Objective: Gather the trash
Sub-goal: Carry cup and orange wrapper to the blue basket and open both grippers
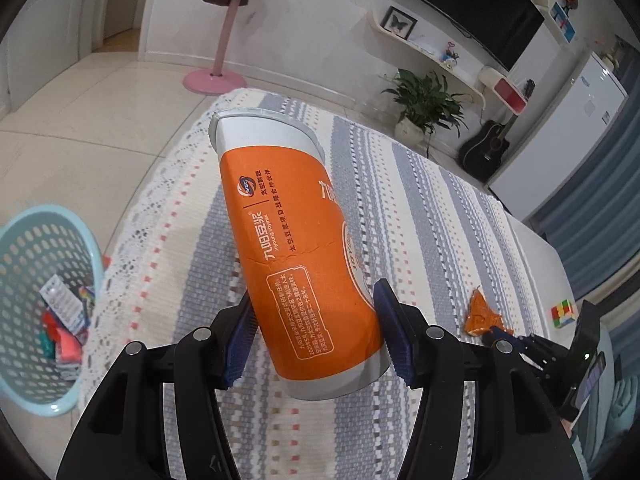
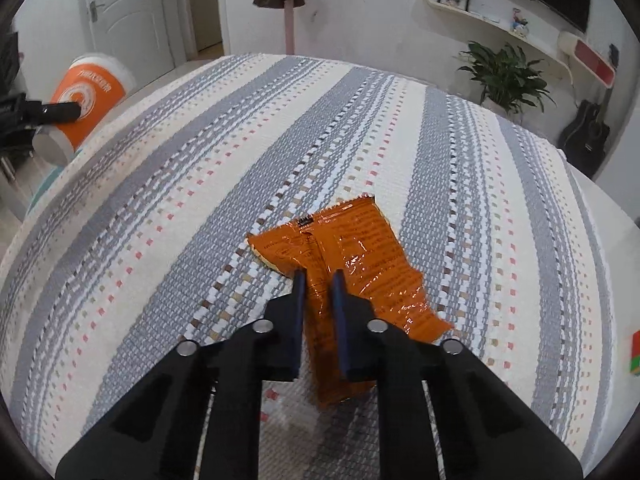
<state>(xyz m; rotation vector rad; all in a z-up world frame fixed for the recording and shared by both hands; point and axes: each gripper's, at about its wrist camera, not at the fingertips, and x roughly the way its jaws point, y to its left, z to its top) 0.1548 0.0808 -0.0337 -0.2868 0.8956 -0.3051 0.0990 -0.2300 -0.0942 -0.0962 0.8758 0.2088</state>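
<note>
An orange-and-white paper cup (image 1: 298, 248) is held between the blue-padded fingers (image 1: 240, 344) of the left gripper (image 1: 316, 336), clamped near its base, tilted with the rim pointing away, above the striped cloth (image 1: 420, 208) covering the worktop. Left of the cup, on the tiled floor (image 1: 100, 120), a pale blue perforated basket (image 1: 24, 376) is seen, holding mixed wrappers. Right of the cup, an orange wrapper (image 1: 482, 314) lies on the cloth, with the right gripper (image 1: 496, 334) at it; its finger spacing cannot be resolved. Farther right of the cup, a colour cube (image 1: 563, 313) rests.
</note>
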